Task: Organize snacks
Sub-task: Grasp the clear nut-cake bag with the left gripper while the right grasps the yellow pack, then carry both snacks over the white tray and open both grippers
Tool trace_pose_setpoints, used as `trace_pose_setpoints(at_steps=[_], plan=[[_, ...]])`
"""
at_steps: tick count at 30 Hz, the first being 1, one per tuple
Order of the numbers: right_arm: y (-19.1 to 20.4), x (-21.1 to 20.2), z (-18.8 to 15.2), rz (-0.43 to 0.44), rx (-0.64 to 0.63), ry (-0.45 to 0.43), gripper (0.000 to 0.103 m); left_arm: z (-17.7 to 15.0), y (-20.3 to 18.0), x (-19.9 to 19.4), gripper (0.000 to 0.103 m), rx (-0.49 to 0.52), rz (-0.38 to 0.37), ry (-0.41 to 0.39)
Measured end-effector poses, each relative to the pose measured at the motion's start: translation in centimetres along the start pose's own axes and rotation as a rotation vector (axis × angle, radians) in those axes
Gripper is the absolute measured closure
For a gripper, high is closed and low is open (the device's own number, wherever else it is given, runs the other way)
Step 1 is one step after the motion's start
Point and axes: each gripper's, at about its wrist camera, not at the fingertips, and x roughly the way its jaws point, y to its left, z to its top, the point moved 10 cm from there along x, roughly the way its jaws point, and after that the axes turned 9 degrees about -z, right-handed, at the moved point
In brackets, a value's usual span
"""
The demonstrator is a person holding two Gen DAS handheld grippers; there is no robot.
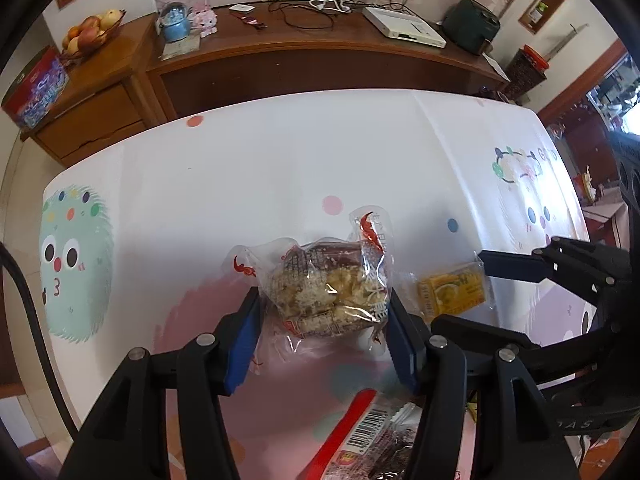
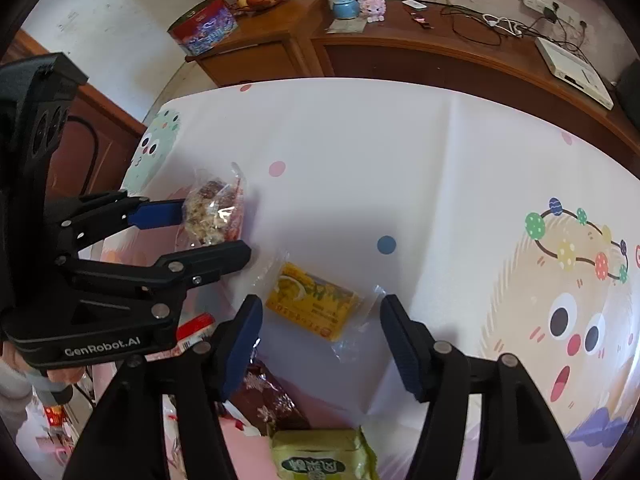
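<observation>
On the table (image 2: 360, 128), spread with a white cartoon-printed cloth, the left gripper (image 1: 322, 320) clamps a clear packet of crumbly rice cake (image 1: 328, 284) between its blue pads; the packet is pinched from both sides and carries red printing I cannot read. Seen from the right wrist camera, the same packet (image 2: 214, 212) sits in those jaws above the cloth, and the gripper's black body bears the white lettering "GenRobot.AI".

Just to its right, the right gripper (image 2: 320, 328) stands wide, its pads on either side of a yellow snack packet (image 2: 312, 304) lying flat on the cloth, touching neither side. Its label has small print too fine to make out.

Nearer the person, a red-edged wrapper with a barcode (image 1: 362, 436) lies by a dark brown snack bag (image 2: 268, 396), and a green packet (image 2: 320, 456) with rounded characters sits at the near edge.

Behind the table, a wooden sideboard (image 1: 320, 64) holds a fruit bowl (image 1: 94, 32), a red tin (image 1: 34, 88) and a white box (image 1: 404, 26).
</observation>
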Motion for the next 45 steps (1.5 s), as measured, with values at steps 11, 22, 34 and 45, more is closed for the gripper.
trace_pose_setpoints(at_steps=[11,22,34,45], plan=[[1.4,1.0,0.5,-0.192,-0.068,-0.028,0.038,-0.5,1.9,-0.8,0.048,-0.037,0.022,-0.015],[1.8,-1.6,-0.2,-0.162,-0.095,-0.065,0.061,-1.9,0.3,-4.7,0.049,0.002,0.042,-0.064],[2.0,-16.9,-5.4,-0.050,-0.049,-0.249,0.062,-8.2,-6.4,-16.4,0.049,0.072,0.036,-0.131],[3.7,-27.9,-16.9,0.003,-0.003,-0.334,0.061,-20.0,-15.2,-25.1,0.049,0.060,0.011,-0.184]])
